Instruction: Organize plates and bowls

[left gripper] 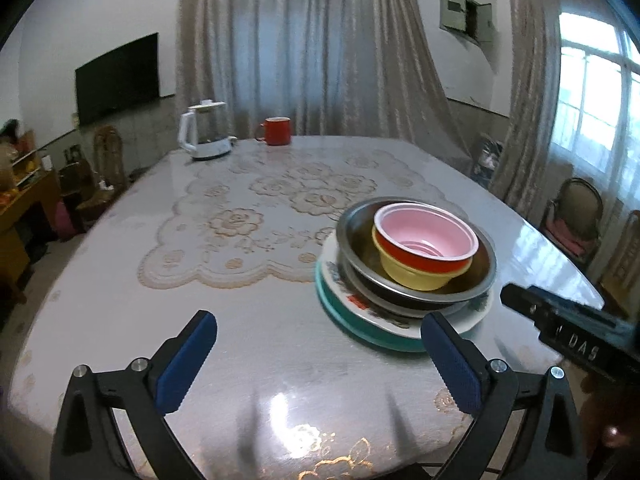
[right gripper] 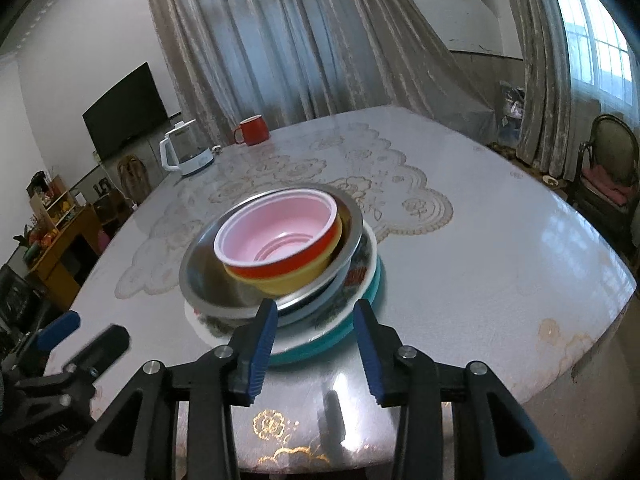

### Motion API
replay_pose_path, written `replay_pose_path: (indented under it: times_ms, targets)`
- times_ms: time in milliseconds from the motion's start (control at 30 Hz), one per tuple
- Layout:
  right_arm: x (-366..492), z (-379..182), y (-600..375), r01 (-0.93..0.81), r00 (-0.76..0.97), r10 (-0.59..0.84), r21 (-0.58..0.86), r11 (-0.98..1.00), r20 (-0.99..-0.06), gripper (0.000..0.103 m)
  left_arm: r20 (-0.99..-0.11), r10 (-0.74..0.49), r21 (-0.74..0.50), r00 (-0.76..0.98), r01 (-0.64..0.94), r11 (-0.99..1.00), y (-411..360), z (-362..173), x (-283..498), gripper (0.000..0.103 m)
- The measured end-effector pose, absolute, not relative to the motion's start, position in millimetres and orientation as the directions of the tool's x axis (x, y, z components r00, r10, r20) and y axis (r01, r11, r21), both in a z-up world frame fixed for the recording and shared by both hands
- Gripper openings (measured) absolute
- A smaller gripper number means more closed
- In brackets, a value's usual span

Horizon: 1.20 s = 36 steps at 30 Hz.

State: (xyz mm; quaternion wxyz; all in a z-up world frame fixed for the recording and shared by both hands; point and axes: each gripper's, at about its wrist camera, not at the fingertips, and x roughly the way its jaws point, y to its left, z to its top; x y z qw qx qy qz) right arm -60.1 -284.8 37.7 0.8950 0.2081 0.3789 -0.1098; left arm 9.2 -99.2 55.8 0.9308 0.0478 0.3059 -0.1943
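The left gripper has its jaws spread wide and holds nothing, its blue pads hanging over bare table; its right fingertip overlaps the near rim of the stack in view, but contact cannot be told. The right gripper is partly open and also empty, its fingers framing the near edge of the teal plate, contact again unclear. The dishes form one stack near the table's near right side: a teal plate at the bottom, one white floral plate, one dark bowl, one steel bowl, then a yellow bowl with a red bowl, pink inside, nested in it. That makes two plates and four bowls. Open tabletop spreads left of the stack and towards the far edge, where one white kettle and one red mug stand well apart from it
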Motion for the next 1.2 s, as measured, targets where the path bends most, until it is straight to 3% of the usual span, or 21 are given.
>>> replay_pose_path:
  times_ms: [467, 1200]
  targets:
    - [-82, 38, -257, 0.346, 0.699, -0.076, 0.244, 0.906, -0.711, 0.039, -0.608, -0.214, 0.086, 0.764, 0.332, 0.939, -108, 47, -8, 0.103]
    - [-81, 30, -248, 0.328, 0.671, -0.045, 0.242, 0.913, -0.741, 0.039, -0.664, -0.207, 0.059, 0.719, 0.327, 0.943, -106, 36, -2, 0.103]
